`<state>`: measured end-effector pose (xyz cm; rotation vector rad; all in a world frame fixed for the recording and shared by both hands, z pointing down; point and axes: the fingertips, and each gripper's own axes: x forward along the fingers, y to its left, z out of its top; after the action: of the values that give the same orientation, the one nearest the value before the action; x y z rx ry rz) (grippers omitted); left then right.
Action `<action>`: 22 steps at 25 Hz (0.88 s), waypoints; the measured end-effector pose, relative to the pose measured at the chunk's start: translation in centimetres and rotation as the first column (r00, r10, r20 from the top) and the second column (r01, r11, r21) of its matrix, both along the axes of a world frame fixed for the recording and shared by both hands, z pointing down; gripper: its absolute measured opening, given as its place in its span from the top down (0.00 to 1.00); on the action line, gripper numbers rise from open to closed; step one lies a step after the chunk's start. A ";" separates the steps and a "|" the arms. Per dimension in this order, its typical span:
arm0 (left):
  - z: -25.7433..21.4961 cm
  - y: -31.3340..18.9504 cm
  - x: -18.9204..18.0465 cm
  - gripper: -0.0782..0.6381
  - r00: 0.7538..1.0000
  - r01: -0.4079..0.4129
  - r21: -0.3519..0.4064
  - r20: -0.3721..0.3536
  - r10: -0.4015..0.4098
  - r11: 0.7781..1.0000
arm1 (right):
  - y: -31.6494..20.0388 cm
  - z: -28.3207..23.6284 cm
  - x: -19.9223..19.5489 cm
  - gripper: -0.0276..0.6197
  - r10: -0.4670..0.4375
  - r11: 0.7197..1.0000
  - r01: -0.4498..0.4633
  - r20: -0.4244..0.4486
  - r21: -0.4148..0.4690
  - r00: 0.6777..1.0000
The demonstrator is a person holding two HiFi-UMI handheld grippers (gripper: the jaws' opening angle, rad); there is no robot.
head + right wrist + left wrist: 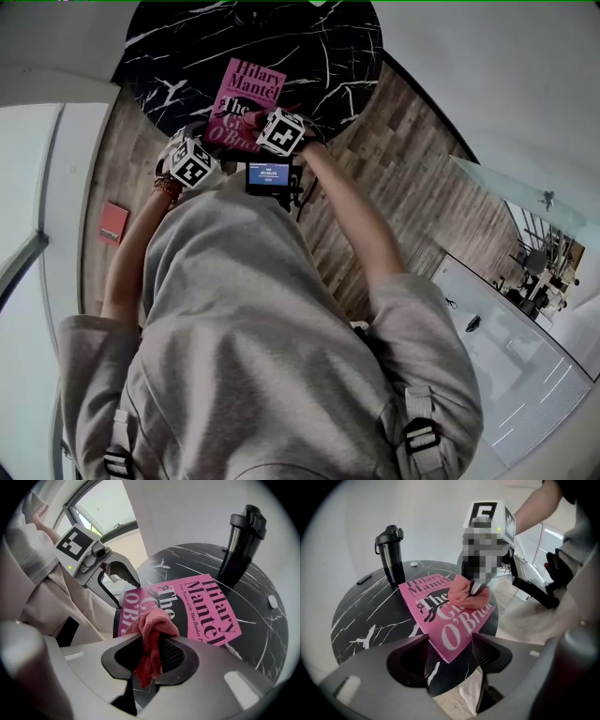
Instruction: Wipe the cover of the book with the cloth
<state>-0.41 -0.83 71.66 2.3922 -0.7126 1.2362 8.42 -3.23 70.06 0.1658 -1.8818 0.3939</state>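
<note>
Book (446, 632): one, its cover under one cloth (151, 623) clenched in right hand-held gripper (151, 652); left hand-held gripper (450, 657) gapes.

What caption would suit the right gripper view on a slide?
Right gripper clamps a pink cloth over a pink book on a black marble table.

A black lidded flask (391, 555) stood upright on the round, white-veined black worktop (356, 620); a small white piece (413, 564) lay near it; a red flat item (112, 223) lay on the wood-plank floor (412, 197).
</note>
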 end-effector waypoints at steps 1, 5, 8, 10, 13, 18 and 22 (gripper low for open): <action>0.0 0.0 0.0 0.48 1.000 -0.001 -0.001 0.000 0.001 1.000 | 0.0 0.2 -0.1 0.80 -0.004 1.000 0.004 0.002 -0.003 1.000; -0.1 0.1 0.0 0.48 1.000 0.003 -0.003 -0.003 -0.003 1.000 | 0.3 0.1 -0.3 0.80 -0.031 0.999 0.031 0.005 -0.044 1.000; -0.2 -0.1 0.0 0.48 1.000 0.002 -0.002 -0.004 -0.002 1.000 | 0.7 0.0 -0.2 0.80 -0.046 0.994 0.046 0.004 -0.103 0.999; -0.2 -0.1 0.1 0.48 1.000 0.001 -0.003 -0.006 -0.001 1.000 | 1.1 0.0 -0.3 0.80 -0.058 0.988 0.058 0.009 -0.141 0.998; -0.1 0.0 0.1 0.48 1.000 0.005 -0.009 -0.003 -0.005 1.000 | 1.8 0.2 -0.4 0.81 -0.087 0.978 0.088 0.016 -0.191 0.996; -0.1 0.0 0.0 0.47 1.000 0.009 -0.008 -0.011 -0.009 1.000 | 2.3 -0.1 -0.5 0.80 -0.114 0.950 0.132 0.081 -0.283 0.990; 0.0 -0.1 -0.1 0.47 0.999 0.029 -0.021 -0.037 -0.030 0.999 | -3.0 -4.5 -1.4 0.79 0.025 0.986 0.031 0.324 -0.166 0.946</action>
<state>-0.52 -0.89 71.68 2.3728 -0.7184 1.1788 7.05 -6.22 65.57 -0.0199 -2.1600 0.6066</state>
